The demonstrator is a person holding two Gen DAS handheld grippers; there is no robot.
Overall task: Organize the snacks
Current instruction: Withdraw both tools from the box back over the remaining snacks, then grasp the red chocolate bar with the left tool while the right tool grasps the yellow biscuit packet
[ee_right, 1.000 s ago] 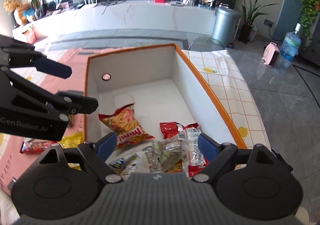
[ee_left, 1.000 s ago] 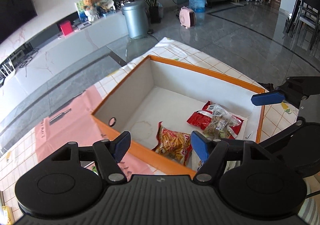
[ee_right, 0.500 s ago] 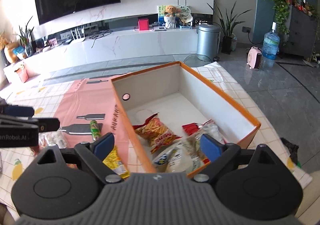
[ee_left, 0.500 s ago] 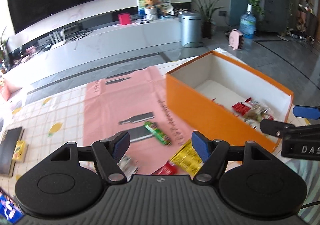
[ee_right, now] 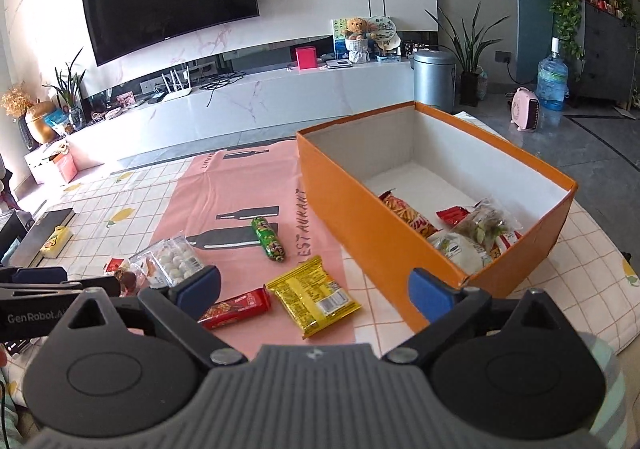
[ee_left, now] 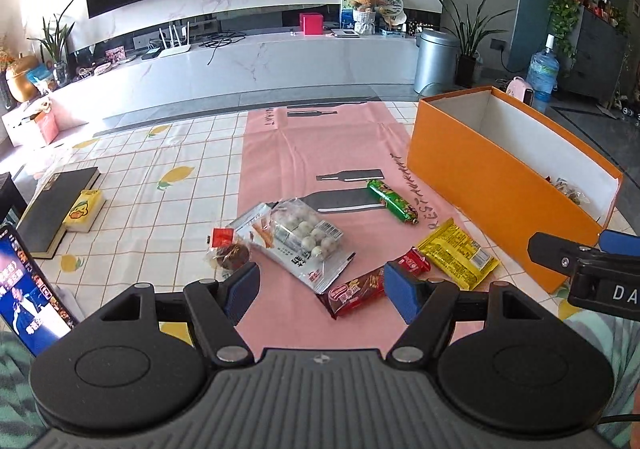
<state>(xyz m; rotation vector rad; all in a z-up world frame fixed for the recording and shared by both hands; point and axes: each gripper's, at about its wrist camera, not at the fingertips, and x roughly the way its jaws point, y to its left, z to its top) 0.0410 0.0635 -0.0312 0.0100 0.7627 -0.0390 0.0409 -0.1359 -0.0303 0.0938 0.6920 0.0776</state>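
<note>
Loose snacks lie on the pink mat (ee_left: 320, 145): a clear bag of white balls (ee_left: 304, 237), a red bar (ee_left: 360, 287), a yellow packet (ee_left: 458, 253), a green roll (ee_left: 392, 201) and a small brown sweet (ee_left: 228, 251). My left gripper (ee_left: 320, 287) hovers open over the red bar, holding nothing. My right gripper (ee_right: 316, 291) hangs above the yellow packet (ee_right: 316, 295) beside the orange box (ee_right: 360, 217); its jaws are opening, with nothing gripped. Several snack bags (ee_right: 472, 233) lie inside the box.
A black book (ee_left: 56, 205) with a yellow tissue pack (ee_left: 84, 209) lies at the table's left. A lit phone screen (ee_left: 28, 289) stands near the left edge. The right gripper's arm (ee_left: 600, 265) reaches in beside the box's near corner.
Both grippers have pulled back from over the box and swung left over the pink mat, bringing the loose snacks into view. The right jaws stand wider.
</note>
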